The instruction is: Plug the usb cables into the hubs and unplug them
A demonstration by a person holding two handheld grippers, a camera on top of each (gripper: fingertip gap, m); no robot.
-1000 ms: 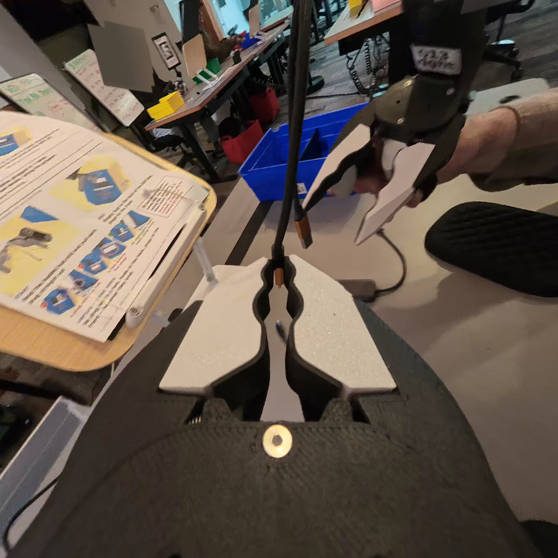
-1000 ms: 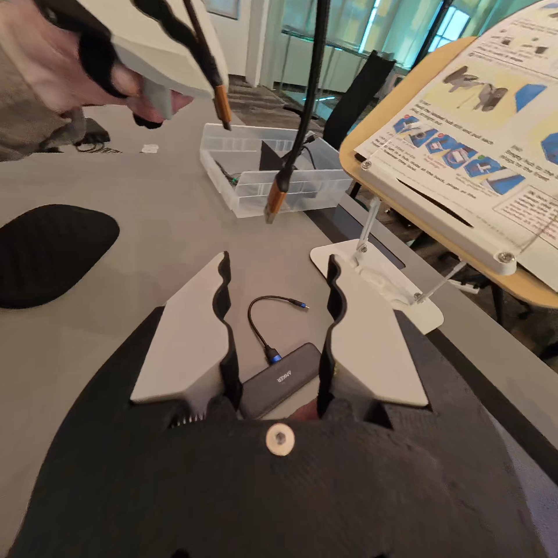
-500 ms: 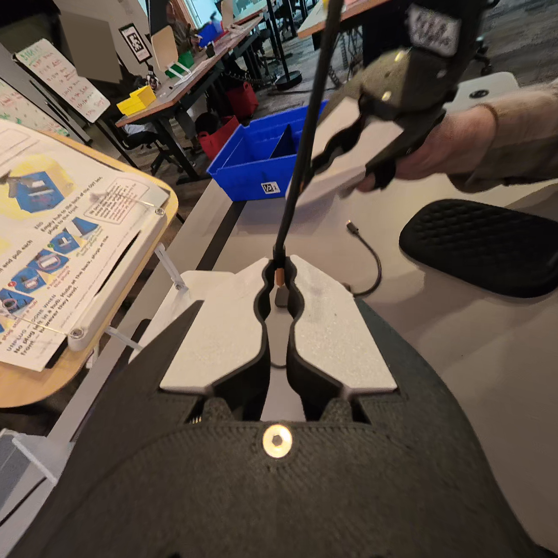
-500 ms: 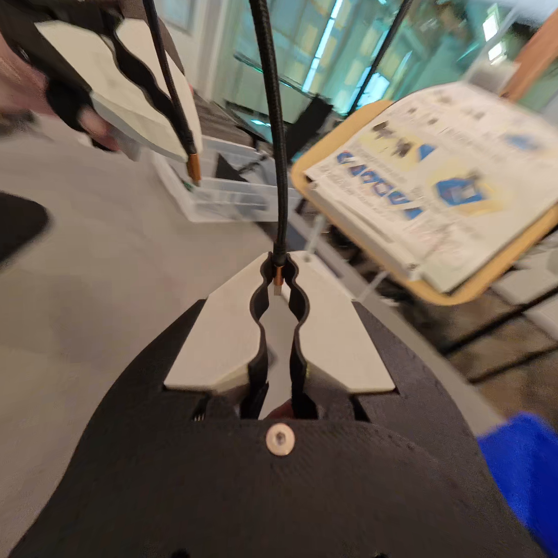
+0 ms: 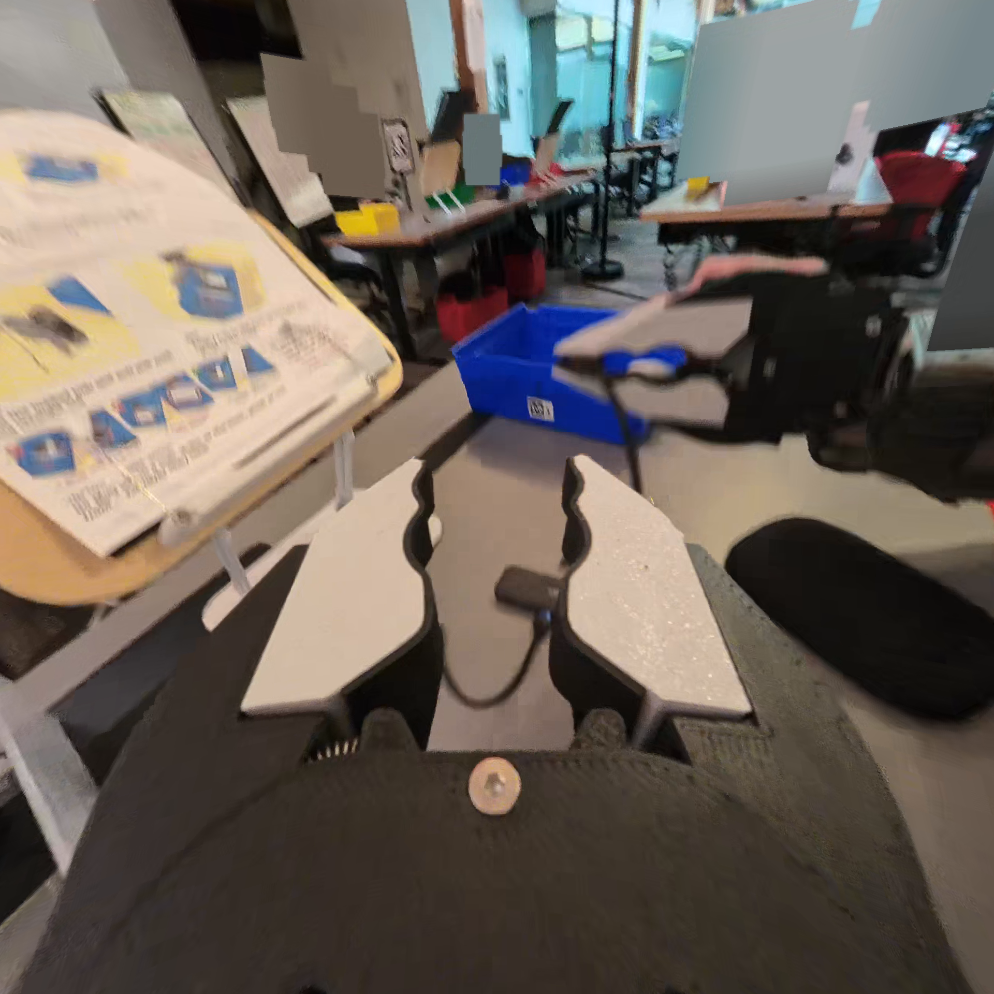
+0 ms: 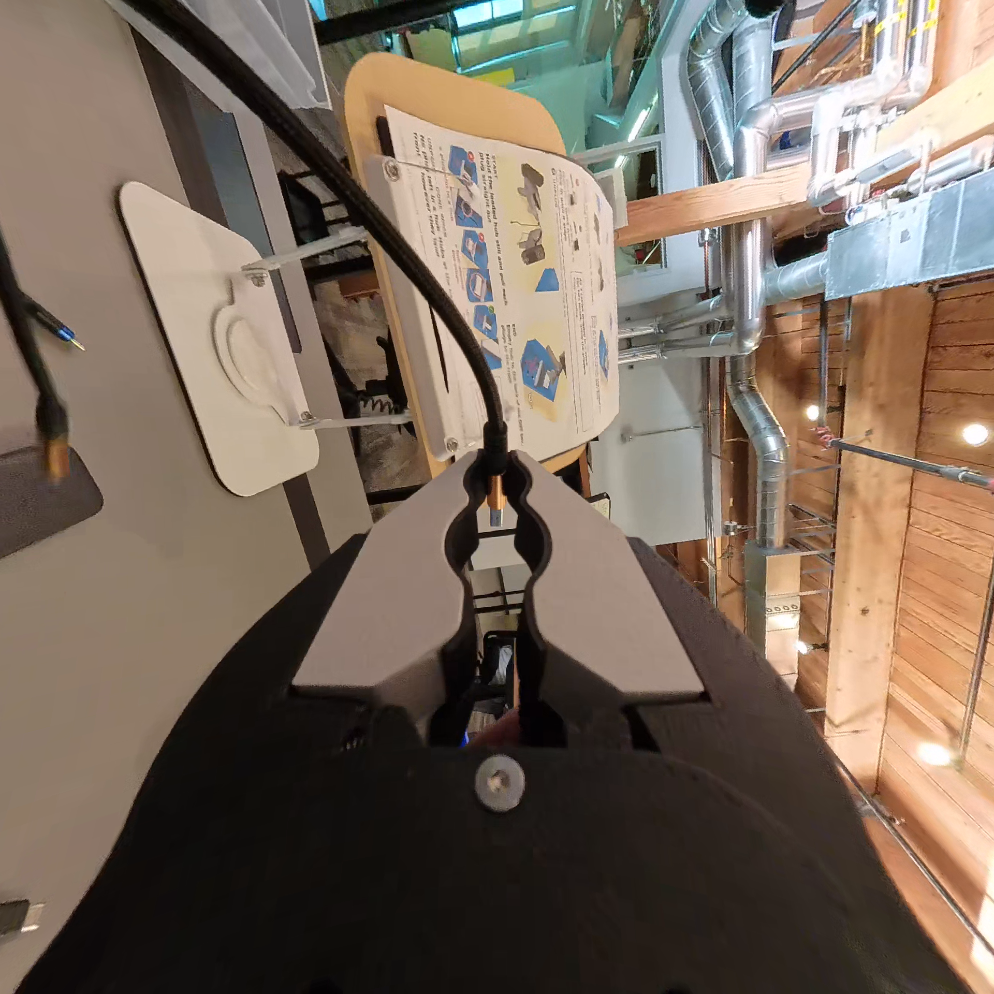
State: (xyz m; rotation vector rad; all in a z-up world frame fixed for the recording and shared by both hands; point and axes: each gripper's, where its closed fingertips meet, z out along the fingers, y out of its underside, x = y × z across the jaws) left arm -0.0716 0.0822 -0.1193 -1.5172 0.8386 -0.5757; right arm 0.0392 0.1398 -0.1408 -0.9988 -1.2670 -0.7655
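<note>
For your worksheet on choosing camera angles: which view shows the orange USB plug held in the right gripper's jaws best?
The right wrist view: the orange USB plug sits sharp and central, pinched near the tips of the right gripper, its black braided cable arching away. The left wrist view shows that gripper blurred and side-on; the plug itself cannot be made out.

Bright daylight, motion blur, fisheye edges
</note>
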